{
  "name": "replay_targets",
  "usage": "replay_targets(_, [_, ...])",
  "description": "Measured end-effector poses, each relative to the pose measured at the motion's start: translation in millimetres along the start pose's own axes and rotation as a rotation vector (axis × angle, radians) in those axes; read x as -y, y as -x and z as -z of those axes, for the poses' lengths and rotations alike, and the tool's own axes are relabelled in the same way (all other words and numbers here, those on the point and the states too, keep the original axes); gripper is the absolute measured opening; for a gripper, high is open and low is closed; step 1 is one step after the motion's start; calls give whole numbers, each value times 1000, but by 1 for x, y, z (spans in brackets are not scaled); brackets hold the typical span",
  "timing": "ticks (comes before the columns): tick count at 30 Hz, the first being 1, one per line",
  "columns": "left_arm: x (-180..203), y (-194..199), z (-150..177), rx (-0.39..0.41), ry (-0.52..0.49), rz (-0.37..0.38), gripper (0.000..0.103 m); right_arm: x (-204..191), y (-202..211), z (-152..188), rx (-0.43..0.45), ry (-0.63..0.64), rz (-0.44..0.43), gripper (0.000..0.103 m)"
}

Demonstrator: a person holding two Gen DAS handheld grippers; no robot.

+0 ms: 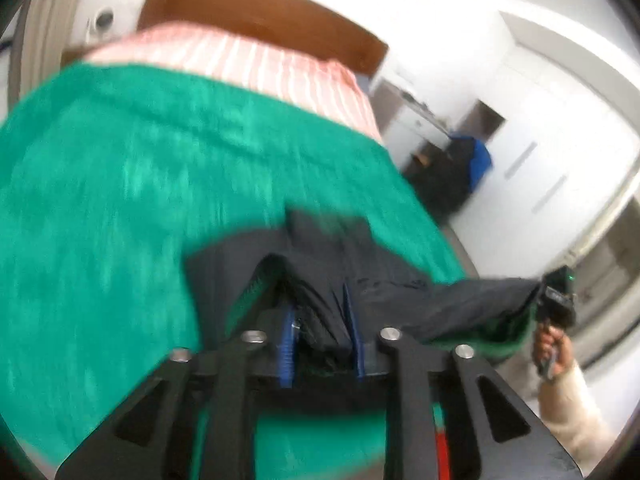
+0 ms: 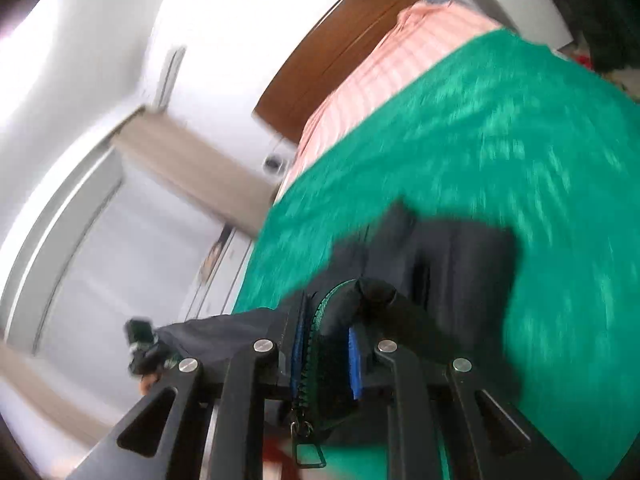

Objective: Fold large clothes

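Two grippers, left (image 1: 322, 336) and right (image 2: 326, 356), each clamping dark jacket (image 1: 384, 280) edge, green blanket (image 1: 120, 200) beneath

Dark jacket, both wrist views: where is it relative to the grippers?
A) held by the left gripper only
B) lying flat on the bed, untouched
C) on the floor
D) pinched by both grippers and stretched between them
D: the dark jacket sits between the left gripper pads and runs across to the right gripper, whose pads clamp its zipper edge.

You are in a home bedroom: a bed (image 1: 120, 200) under a green cover, a striped pink pillow (image 1: 248, 64) against a wooden headboard (image 1: 256, 8), and white wardrobe doors (image 1: 532, 160) along the wall
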State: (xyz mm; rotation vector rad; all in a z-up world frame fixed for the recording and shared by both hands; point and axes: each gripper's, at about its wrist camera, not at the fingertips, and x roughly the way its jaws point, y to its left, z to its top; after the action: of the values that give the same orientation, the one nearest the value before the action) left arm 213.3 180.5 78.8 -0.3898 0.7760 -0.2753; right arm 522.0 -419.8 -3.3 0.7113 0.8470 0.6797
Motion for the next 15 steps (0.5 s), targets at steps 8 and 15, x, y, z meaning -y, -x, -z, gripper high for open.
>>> replay_targets(8, [-21,-102,-57,73,-49,-380,98,84,-90,-56,114,-81,317,103])
replay_targets(15, [1,-153,-4,60,-217,-372,98,25,-145,-43,81,174,272,103])
